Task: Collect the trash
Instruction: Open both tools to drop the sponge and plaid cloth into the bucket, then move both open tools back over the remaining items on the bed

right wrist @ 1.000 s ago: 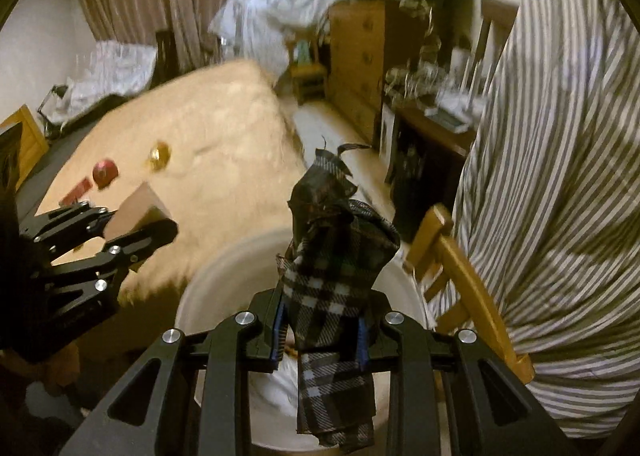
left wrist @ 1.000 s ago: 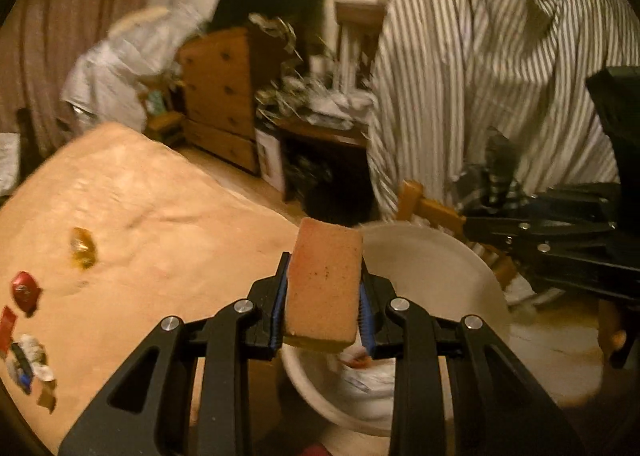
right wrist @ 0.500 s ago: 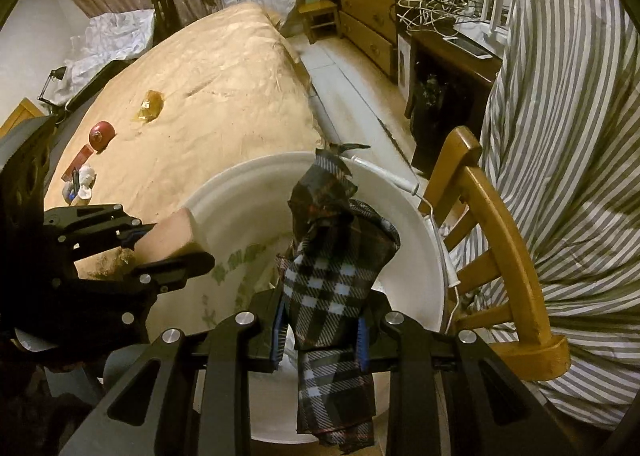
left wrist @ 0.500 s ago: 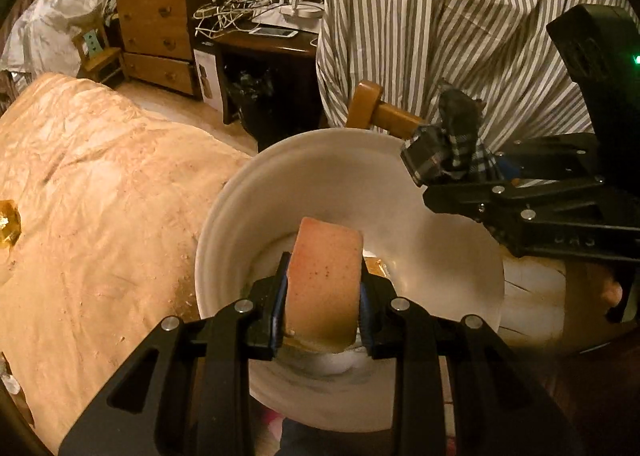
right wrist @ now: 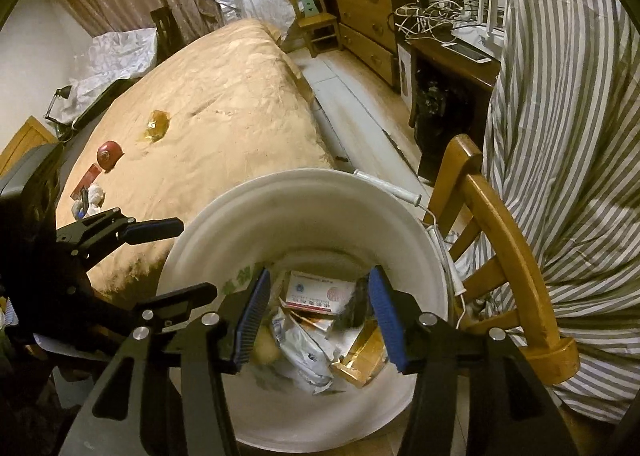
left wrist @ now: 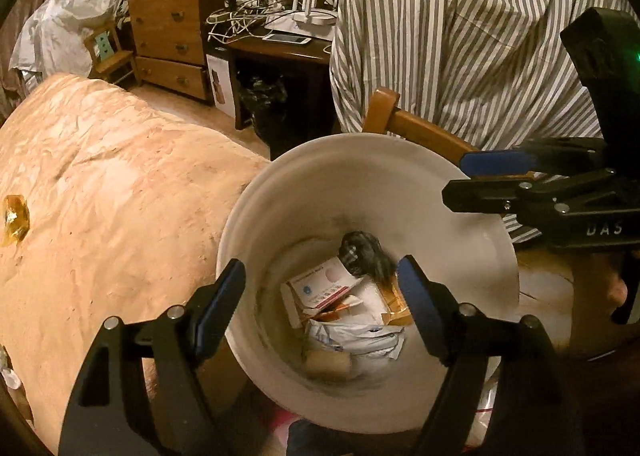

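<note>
A white bucket [left wrist: 260, 216] [right wrist: 224, 224] stands beside the bed and holds trash: a sponge [left wrist: 328, 363] [right wrist: 266, 350], a dark plaid cloth [left wrist: 362, 252] [right wrist: 354, 310], a red-and-white box [left wrist: 320, 288] [right wrist: 320, 292] and crumpled wrappers [right wrist: 304, 352]. My left gripper [left wrist: 320, 292] is open and empty above the bucket's left side. My right gripper [right wrist: 318, 316] is open and empty above the bucket. On the bed lie an amber wrapper [left wrist: 15, 220] [right wrist: 156, 126], a red round object [right wrist: 109, 152] and several small scraps [right wrist: 86, 196].
The tan bed [right wrist: 224, 104] lies left of the bucket. A wooden chair [right wrist: 504, 252] draped with a striped cloth [right wrist: 568, 136] stands to the right. A chest of drawers [left wrist: 168, 24] and a cluttered dark desk [left wrist: 280, 44] stand behind.
Both grippers opened over the bucket. The sponge dropped from the left one and the plaid cloth from the right; both now lie in the bucket.
</note>
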